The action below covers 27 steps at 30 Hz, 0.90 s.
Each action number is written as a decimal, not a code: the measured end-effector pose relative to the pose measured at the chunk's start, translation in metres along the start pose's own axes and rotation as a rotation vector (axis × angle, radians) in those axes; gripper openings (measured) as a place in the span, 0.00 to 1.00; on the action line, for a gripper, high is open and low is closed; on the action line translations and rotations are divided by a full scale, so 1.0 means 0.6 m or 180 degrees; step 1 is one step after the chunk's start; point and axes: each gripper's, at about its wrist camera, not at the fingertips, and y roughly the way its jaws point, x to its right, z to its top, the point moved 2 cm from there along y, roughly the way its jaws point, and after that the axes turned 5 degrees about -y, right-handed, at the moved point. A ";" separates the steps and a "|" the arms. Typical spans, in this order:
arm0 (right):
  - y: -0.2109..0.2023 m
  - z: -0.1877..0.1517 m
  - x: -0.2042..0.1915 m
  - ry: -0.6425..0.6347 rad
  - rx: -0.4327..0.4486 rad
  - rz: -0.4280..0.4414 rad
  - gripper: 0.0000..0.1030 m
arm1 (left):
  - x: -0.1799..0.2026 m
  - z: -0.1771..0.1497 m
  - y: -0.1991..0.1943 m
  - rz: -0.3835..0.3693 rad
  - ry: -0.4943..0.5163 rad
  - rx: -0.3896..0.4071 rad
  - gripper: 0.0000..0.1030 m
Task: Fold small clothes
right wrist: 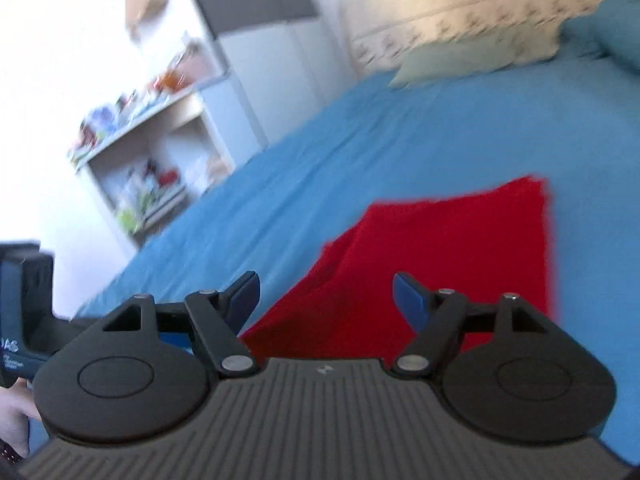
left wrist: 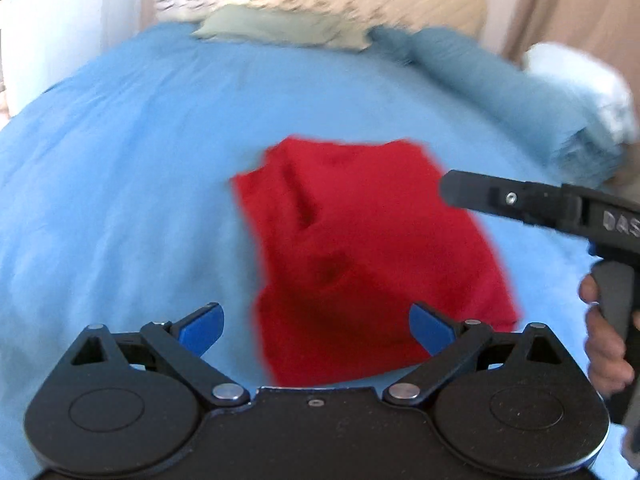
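Note:
A small red garment (left wrist: pixel 360 256) lies folded into a rough rectangle on the blue bed sheet (left wrist: pixel 120 184). It also shows in the right wrist view (right wrist: pixel 448 256). My left gripper (left wrist: pixel 316 328) is open and empty, hovering over the garment's near edge. My right gripper (right wrist: pixel 324 296) is open and empty above the garment's near left part. The right gripper's body (left wrist: pixel 560 208) shows at the right of the left wrist view, above the garment's right side. Both views are blurred.
A pale green pillow (left wrist: pixel 280 28) and a blue pillow (left wrist: pixel 460 64) lie at the head of the bed, with a rolled white and blue blanket (left wrist: pixel 584 104) at the right. A shelf with toys (right wrist: pixel 148 160) stands beside the bed.

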 end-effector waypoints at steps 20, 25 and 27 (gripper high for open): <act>-0.108 -0.069 0.107 0.0503 0.0062 -0.0275 0.87 | -0.014 -0.011 -0.002 0.0092 -0.0991 0.0448 0.06; -0.091 -0.087 0.107 0.0434 -0.0068 -0.0339 0.87 | -0.049 -0.059 0.036 0.0146 -0.1314 0.0295 0.06; -0.085 -0.093 0.105 0.0381 -0.0126 -0.0389 0.87 | -0.053 -0.064 0.041 0.0101 -0.1363 0.0322 0.09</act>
